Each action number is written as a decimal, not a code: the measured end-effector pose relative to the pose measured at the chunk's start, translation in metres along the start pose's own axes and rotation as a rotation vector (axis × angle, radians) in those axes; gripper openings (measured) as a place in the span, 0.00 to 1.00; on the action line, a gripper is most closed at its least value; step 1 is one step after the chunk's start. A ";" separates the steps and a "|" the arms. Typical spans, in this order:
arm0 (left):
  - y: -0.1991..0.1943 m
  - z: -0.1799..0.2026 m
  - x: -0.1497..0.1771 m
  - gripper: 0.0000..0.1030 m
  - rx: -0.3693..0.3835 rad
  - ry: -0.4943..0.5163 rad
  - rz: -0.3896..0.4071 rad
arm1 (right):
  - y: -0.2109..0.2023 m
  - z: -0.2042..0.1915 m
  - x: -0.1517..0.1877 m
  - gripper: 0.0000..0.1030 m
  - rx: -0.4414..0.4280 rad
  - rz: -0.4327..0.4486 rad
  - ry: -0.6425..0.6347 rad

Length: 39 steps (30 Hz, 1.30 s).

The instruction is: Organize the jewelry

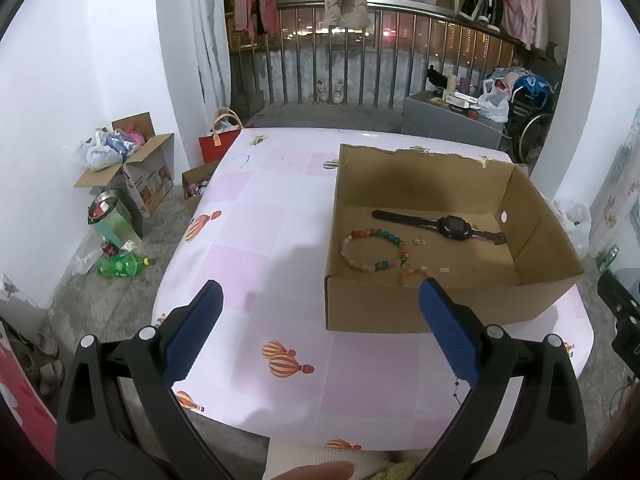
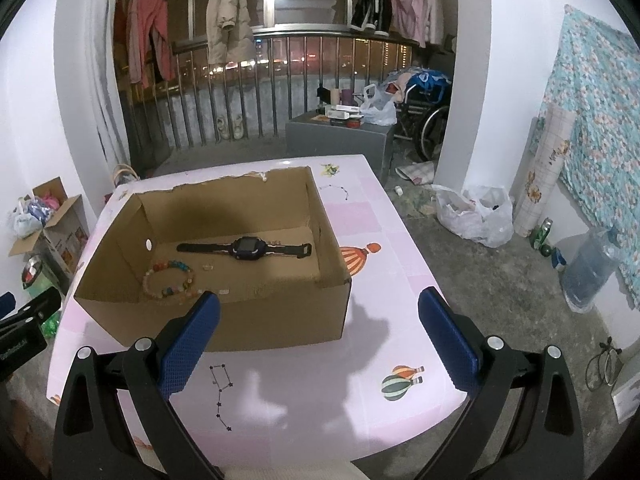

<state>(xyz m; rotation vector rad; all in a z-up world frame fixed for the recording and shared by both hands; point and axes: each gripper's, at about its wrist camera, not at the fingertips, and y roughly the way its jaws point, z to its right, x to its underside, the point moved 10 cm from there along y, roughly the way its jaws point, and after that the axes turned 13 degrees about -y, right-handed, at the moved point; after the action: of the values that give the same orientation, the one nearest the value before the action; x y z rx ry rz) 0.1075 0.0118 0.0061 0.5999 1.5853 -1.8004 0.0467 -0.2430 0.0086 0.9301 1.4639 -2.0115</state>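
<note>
An open cardboard box (image 1: pixel 400 312) (image 2: pixel 280 320) stands on the pink table (image 1: pixel 280 240) (image 2: pixel 320 392). Inside lie a black watch (image 1: pixel 450 226) (image 2: pixel 248 247), a multicoloured bead bracelet (image 1: pixel 374 250) (image 2: pixel 170 280) and an orange bead string (image 1: pixel 416 274) by the front wall. My left gripper (image 1: pixel 320 292) is open and empty, above the table's near edge in front of the box. My right gripper (image 2: pixel 320 300) is open and empty, just before the box's right front corner. The left gripper's body shows at the right wrist view's left edge (image 2: pixel 24 324).
Cardboard boxes with bags (image 1: pixel 132 160), a red bag (image 1: pixel 218 140), a green bottle (image 1: pixel 120 266) and slippers lie on the floor left of the table. A white plastic bag (image 2: pixel 476 212) and a water jug (image 2: pixel 592 268) sit on the right. A balcony railing and wheelchair are beyond.
</note>
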 end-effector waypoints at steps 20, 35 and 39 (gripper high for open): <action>0.013 -0.002 -0.008 0.92 -0.021 0.003 -0.052 | 0.012 0.003 -0.003 0.94 -0.020 -0.043 -0.005; 0.016 -0.002 -0.007 0.92 -0.023 0.009 -0.069 | 0.015 0.003 0.000 0.94 -0.025 -0.051 -0.011; 0.015 -0.002 -0.006 0.92 -0.022 0.009 -0.069 | 0.015 0.003 0.000 0.94 -0.027 -0.051 -0.011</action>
<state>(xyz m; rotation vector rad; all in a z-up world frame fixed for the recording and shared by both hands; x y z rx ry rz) 0.1229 0.0144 -0.0003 0.5492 1.6480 -1.8305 0.0564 -0.2504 -0.0004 0.8776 1.5196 -2.0249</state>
